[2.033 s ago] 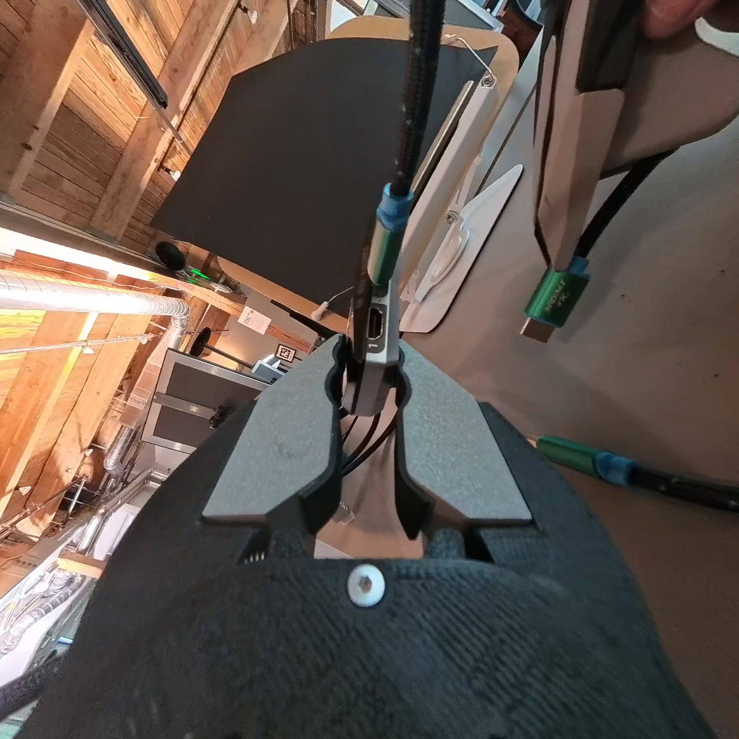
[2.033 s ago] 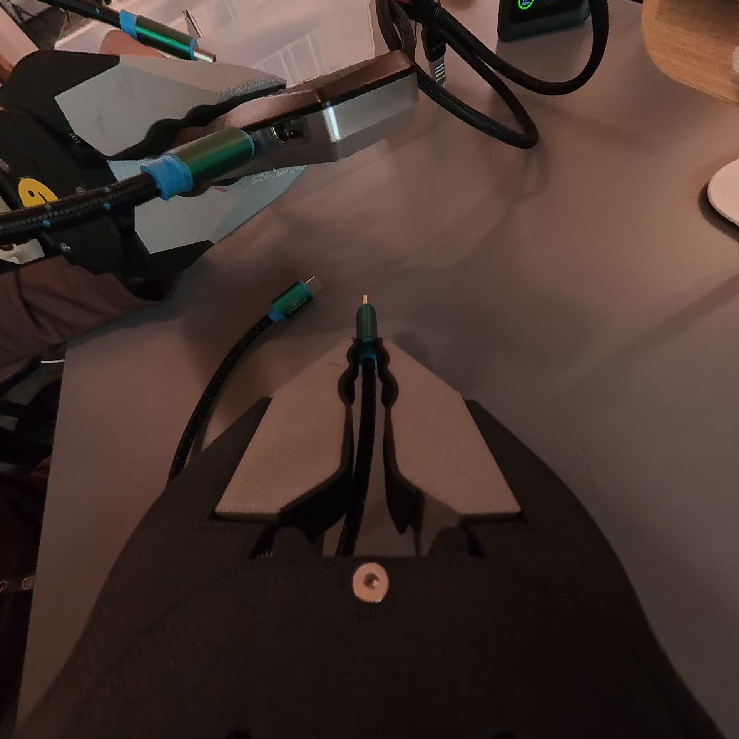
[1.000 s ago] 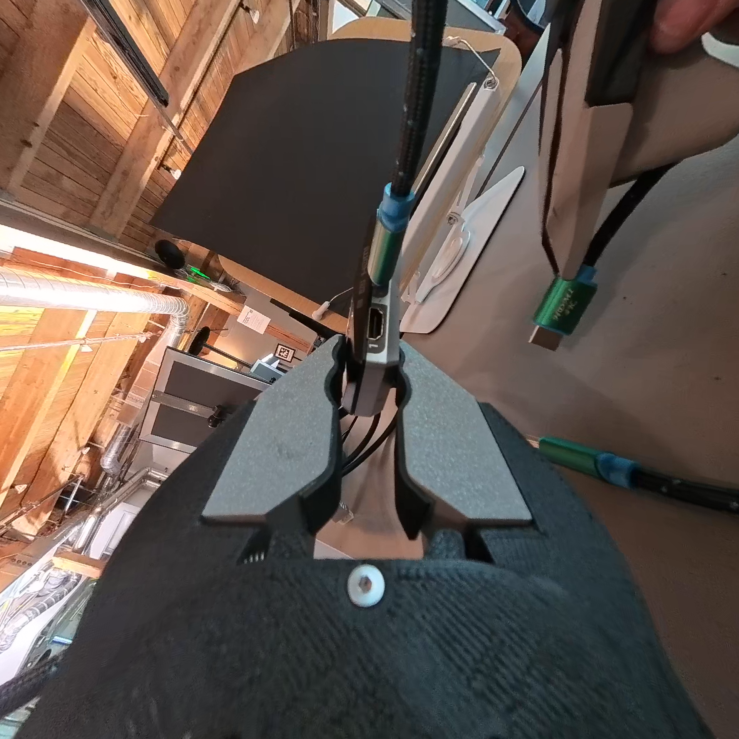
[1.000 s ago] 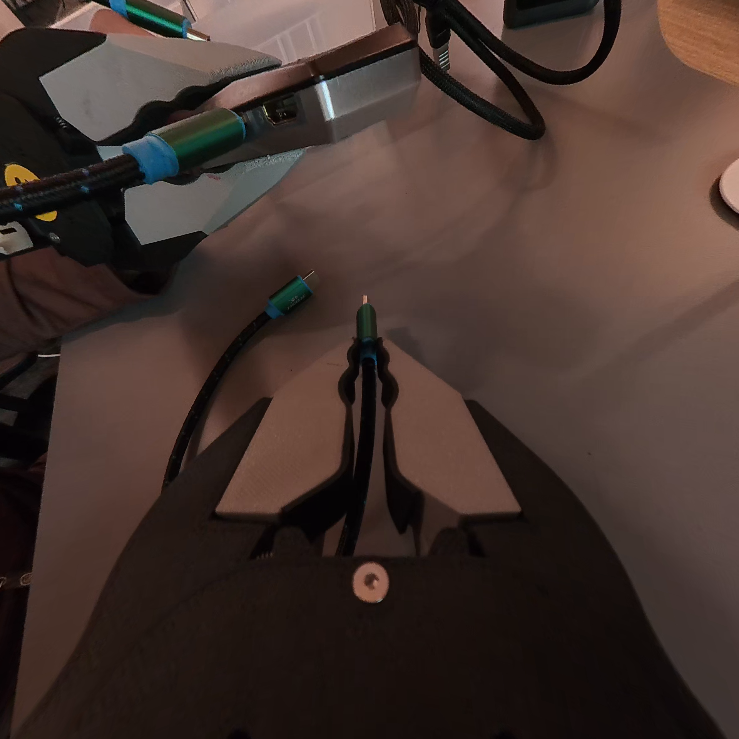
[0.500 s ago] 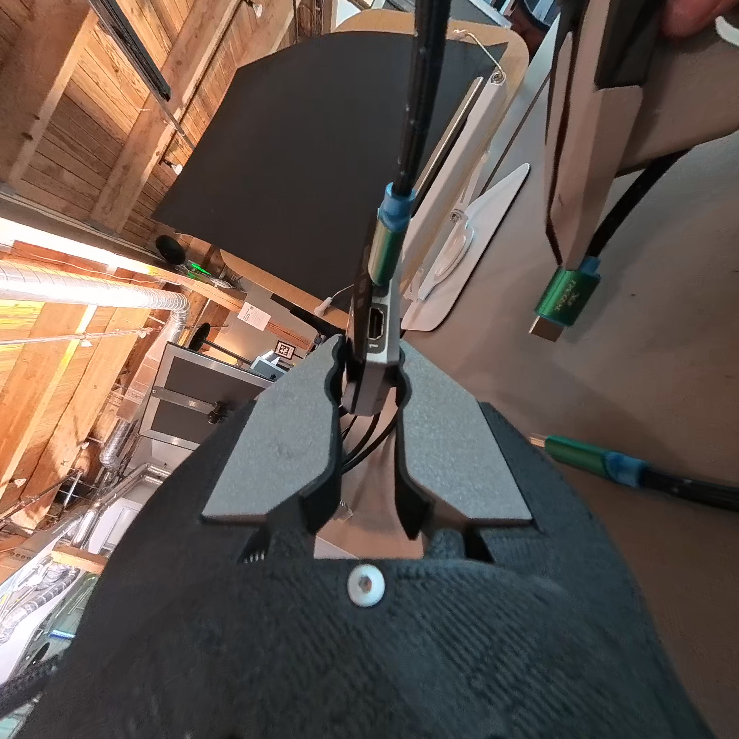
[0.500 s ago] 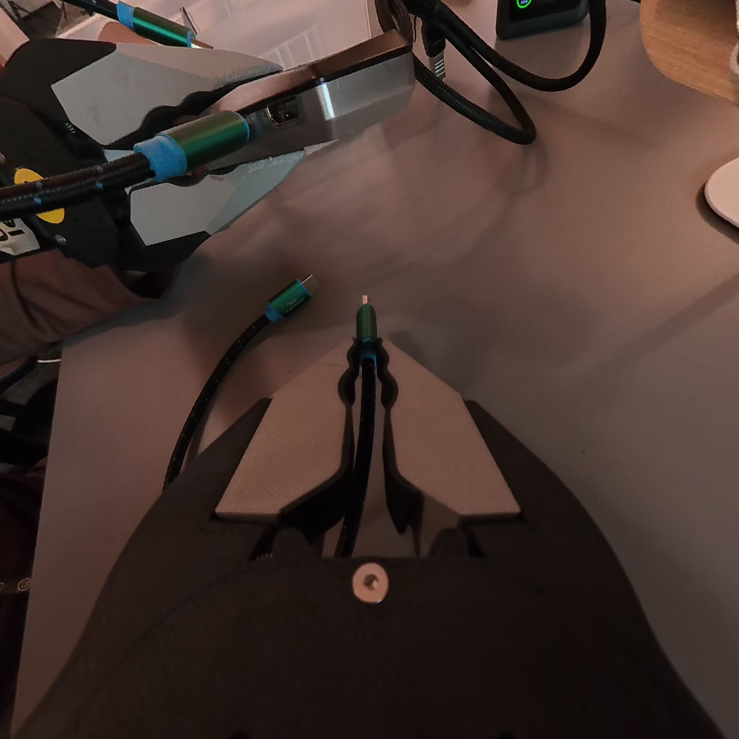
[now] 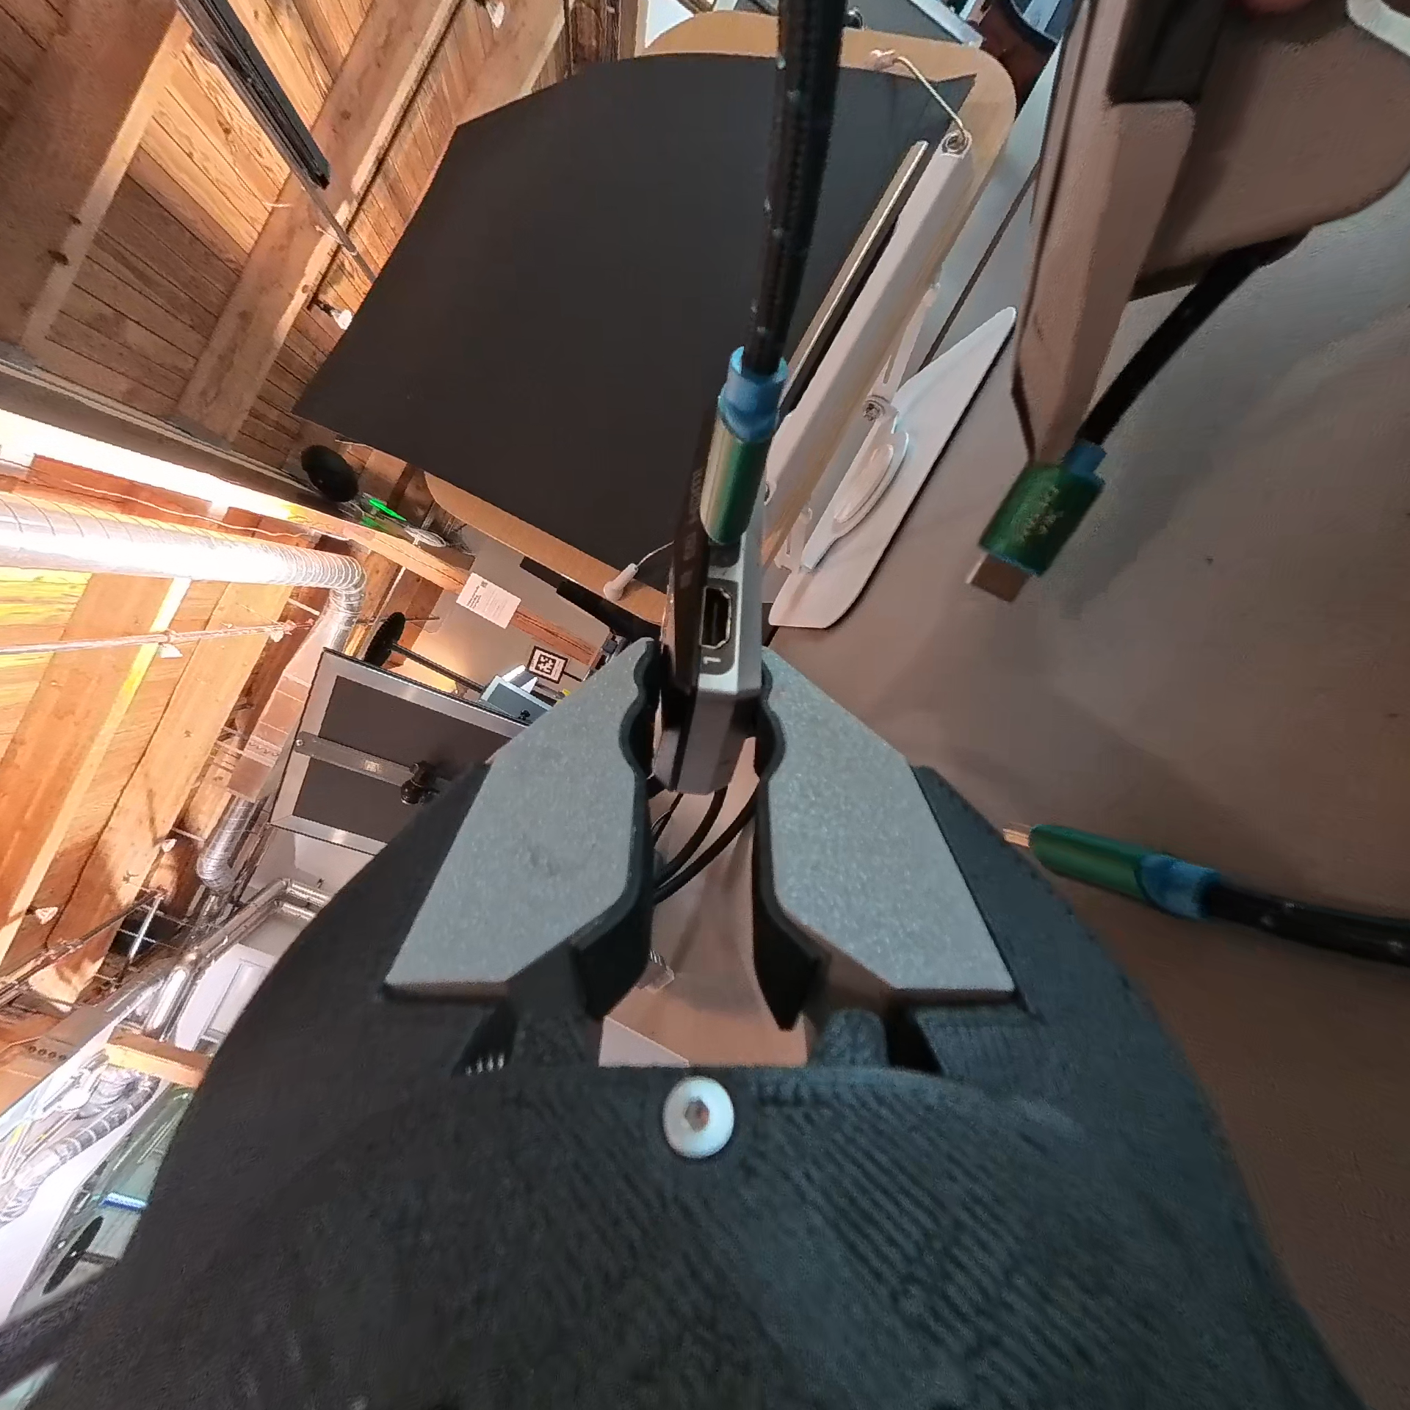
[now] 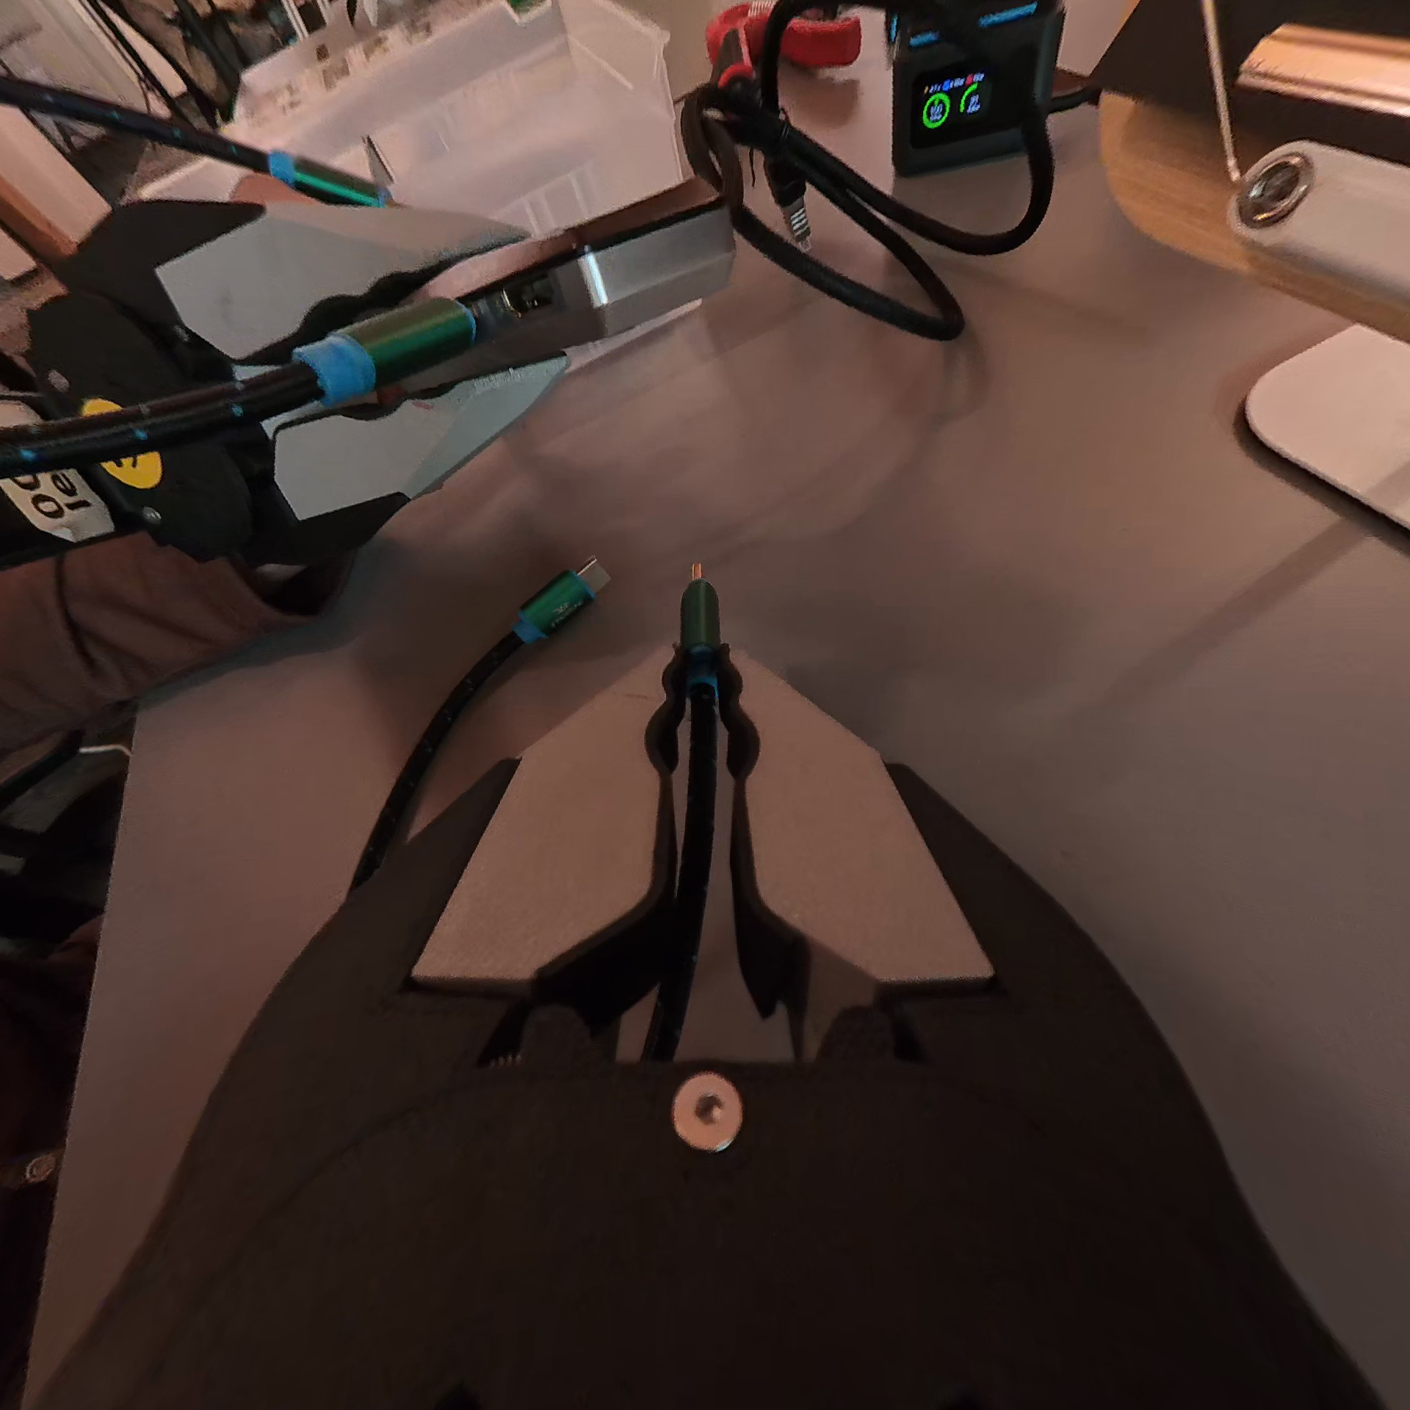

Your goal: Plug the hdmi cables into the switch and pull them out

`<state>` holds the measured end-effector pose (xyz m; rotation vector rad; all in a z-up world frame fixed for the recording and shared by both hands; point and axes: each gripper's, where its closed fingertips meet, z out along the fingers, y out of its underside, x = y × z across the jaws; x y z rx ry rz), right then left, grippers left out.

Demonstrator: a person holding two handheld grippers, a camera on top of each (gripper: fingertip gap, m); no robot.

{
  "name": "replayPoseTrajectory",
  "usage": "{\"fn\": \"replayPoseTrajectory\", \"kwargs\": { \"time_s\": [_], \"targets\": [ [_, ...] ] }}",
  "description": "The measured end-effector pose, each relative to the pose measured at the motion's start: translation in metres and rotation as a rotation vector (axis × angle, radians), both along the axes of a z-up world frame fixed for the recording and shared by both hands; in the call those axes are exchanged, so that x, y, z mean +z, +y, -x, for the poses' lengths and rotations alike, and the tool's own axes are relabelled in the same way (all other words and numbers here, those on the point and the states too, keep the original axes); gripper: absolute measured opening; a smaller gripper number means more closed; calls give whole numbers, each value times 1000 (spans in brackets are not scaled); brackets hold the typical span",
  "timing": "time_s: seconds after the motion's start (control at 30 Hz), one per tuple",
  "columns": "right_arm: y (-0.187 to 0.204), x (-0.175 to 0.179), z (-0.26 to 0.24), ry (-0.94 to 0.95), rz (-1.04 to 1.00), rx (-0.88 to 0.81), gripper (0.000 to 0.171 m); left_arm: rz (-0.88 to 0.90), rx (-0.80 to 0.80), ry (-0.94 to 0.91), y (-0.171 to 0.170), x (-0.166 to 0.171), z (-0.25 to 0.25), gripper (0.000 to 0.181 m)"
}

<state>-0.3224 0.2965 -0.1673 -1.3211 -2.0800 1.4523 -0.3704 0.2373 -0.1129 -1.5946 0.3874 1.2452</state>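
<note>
My left gripper (image 7: 706, 675) is shut on the grey HDMI switch (image 7: 706, 736) and holds it above the desk. One green HDMI plug with a blue collar (image 7: 736, 473) sits in the switch. The port beside it (image 7: 717, 622) is empty. My right gripper (image 8: 702, 664) is shut on a second green HDMI plug (image 8: 700, 618), its tip pointing forward over the desk. In the right wrist view the switch (image 8: 648, 267) is to the upper left, apart from my plug. A third green plug (image 8: 561, 603) lies loose on the desk.
A coiled black cable (image 8: 839, 221) and a small charger with a lit display (image 8: 969, 99) stand at the back. A white monitor foot (image 8: 1335, 427) is at the right, below a dark monitor (image 7: 610, 305). A person's sleeve (image 8: 114, 626) is at the left. There is about 10 cm between the tips of the two grippers.
My right gripper has tilted up and forward with its plug, so the switch sits lower in its view and the charger shows. The left gripper keeps its hold on the switch.
</note>
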Motion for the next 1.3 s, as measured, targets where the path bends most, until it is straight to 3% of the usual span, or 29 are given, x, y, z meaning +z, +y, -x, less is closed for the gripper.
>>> {"fn": "replayPoseTrajectory", "kwargs": {
  "time_s": [0.77, 1.03, 1.3],
  "targets": [
    [7, -6, 2, -19, -75, -38, 1, -19, 9, -6, -3, 3, 3, 19],
    [-19, 12, -12, 7, 14, 97, 18, -65, 52, -31, -11, 10, 13, 19],
    [-22, -6, -11, -38, -112, 77, 19, -90, 78, -62, -15, 12, 21, 20]
  ]
}}
